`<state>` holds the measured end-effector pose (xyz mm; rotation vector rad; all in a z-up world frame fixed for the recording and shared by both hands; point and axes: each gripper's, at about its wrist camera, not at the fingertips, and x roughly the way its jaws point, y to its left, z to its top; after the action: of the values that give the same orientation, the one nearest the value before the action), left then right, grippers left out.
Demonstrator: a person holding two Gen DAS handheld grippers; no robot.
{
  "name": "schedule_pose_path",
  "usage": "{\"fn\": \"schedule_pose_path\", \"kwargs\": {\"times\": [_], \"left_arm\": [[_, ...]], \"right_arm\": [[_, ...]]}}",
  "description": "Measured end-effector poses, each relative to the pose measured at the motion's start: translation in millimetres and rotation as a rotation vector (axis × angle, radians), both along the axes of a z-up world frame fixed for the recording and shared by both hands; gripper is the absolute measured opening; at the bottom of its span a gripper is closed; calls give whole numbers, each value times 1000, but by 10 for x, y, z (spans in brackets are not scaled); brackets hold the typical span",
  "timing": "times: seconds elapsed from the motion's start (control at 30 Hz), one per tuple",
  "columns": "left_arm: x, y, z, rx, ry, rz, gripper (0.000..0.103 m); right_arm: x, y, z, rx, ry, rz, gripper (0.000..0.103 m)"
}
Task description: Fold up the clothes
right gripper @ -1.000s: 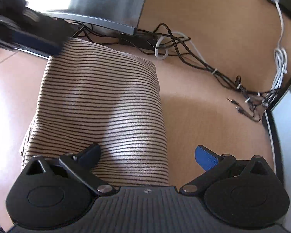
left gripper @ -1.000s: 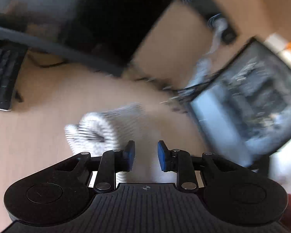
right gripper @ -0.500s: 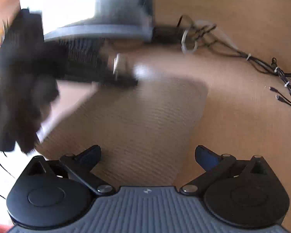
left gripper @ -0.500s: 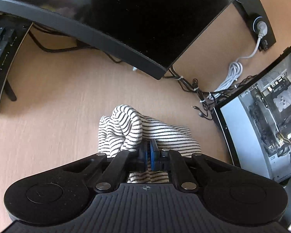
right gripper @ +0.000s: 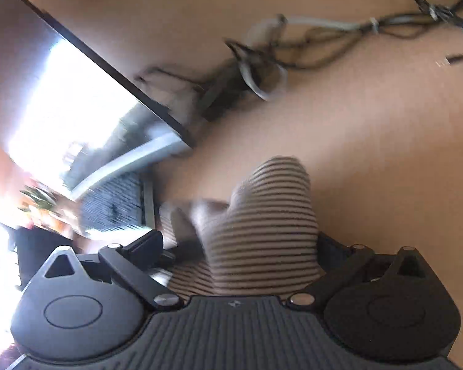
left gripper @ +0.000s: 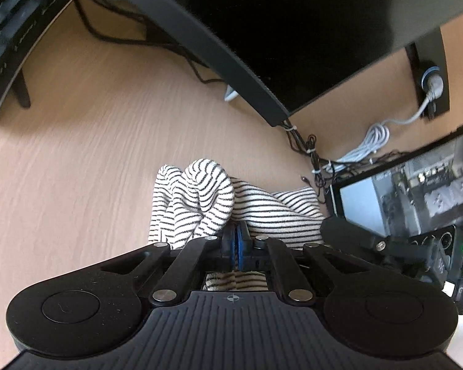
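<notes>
A cream garment with thin black stripes [left gripper: 200, 197] lies bunched on the wooden desk [left gripper: 77, 169]. My left gripper [left gripper: 236, 243] is shut, its blue pads pinched together on a raised fold at the garment's near edge. In the right wrist view the same striped garment [right gripper: 268, 222] humps up between the fingers of my right gripper [right gripper: 240, 243], which stands wide open. Its left finger [right gripper: 145, 242] shows plainly, while cloth partly hides the right one. This view is blurred. The right gripper's black body [left gripper: 385, 243] shows at the right of the left wrist view.
A large dark monitor [left gripper: 293, 30] hangs over the back of the desk, with a keyboard [left gripper: 6, 30] at the far left. Tangled cables [left gripper: 311, 151] and a white cord [left gripper: 373, 138] lie behind the garment. A glass-sided computer case [left gripper: 416, 185] stands at the right.
My left gripper closed from a small gap and sank onto the garment, lifting a fold. The right gripper rolled and slid sideways, still open; the flat garment now bunches between its fingers.
</notes>
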<state>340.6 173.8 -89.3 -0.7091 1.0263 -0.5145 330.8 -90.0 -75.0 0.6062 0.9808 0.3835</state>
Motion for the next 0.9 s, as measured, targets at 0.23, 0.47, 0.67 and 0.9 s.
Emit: {"fn": "schedule_pose_path", "kwargs": {"times": [0.23, 0.47, 0.67, 0.9], "left_arm": [[-13, -55, 153, 38, -61, -21, 8], [-588, 53, 576, 219, -226, -101, 78], [-738, -42, 77, 214, -55, -200, 70], [-739, -359, -30, 82, -39, -316, 57]], "right_arm": [[-79, 112, -38, -261, -29, 16, 102], [-658, 159, 276, -346, -130, 54, 102], [-981, 46, 135, -347, -95, 30, 96], [-1043, -140, 68, -357, -72, -36, 94]]}}
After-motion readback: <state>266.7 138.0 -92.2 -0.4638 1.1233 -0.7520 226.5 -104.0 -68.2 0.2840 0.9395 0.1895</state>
